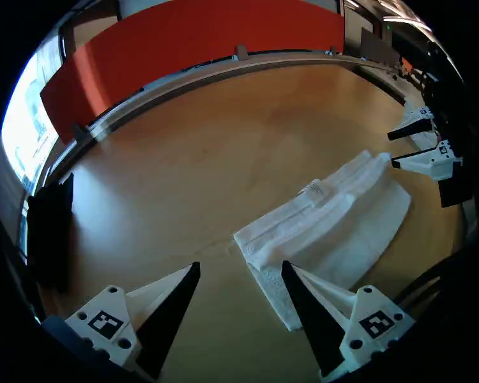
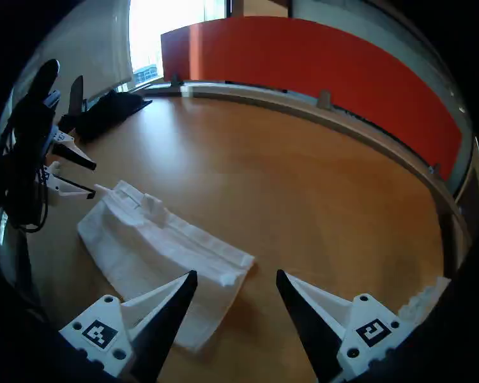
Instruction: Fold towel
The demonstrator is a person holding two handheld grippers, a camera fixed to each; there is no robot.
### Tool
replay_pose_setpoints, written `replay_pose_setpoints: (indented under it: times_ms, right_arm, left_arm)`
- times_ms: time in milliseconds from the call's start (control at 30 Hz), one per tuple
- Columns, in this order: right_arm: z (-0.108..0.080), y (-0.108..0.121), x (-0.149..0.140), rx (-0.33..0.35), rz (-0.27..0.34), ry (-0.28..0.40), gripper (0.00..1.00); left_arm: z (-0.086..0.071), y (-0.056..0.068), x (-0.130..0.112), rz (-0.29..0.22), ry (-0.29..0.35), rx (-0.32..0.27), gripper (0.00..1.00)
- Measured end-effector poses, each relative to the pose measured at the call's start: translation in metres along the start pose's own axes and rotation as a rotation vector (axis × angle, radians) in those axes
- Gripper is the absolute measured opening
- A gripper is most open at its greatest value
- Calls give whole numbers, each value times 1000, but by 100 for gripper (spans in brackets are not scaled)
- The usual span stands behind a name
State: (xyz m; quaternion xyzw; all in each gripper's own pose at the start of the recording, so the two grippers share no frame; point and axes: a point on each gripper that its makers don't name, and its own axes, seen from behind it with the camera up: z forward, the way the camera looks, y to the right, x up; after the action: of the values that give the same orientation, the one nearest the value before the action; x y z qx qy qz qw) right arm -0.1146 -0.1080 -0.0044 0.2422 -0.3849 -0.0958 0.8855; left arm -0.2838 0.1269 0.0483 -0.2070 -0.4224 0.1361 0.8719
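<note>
The white towel (image 1: 342,223) lies on the wooden table (image 1: 195,159), bunched into a long, loosely folded strip with its label tab (image 1: 314,188) standing up along the ridge. Your left gripper (image 1: 239,265) stands wide open and holds nothing, with its right finger over the strip's near corner. Your right gripper (image 2: 235,272) is likewise wide open and empty at the opposite end, its left finger above the cloth. The step in hand looks like taking both ends for the next fold. Lower each gripper until one finger slides under the layers, and pinch all of them at the corners. Then lift both ends evenly so the strip neither sags nor twists, and watch that the ridge does not unroll.
</note>
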Motion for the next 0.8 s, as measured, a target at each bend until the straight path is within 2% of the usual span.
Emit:
replay_pose_setpoints:
  times_ms: [167, 367, 600, 800]
  right_arm:
    - [1, -8, 2, 13, -11, 2, 96]
    - [8, -24, 9, 37, -33, 6, 96]
    - [19, -50, 17, 81, -74, 4, 96]
    - [30, -74, 23, 118, -108, 0, 96]
  left_arm:
    - [-9, -4, -6, -17, 5, 9, 94]
    - [-24, -12, -23, -63, 6, 32, 95]
    - [-48, -22, -57, -135, -7, 73, 95]
    - [-69, -23, -86, -200, -12, 94, 95]
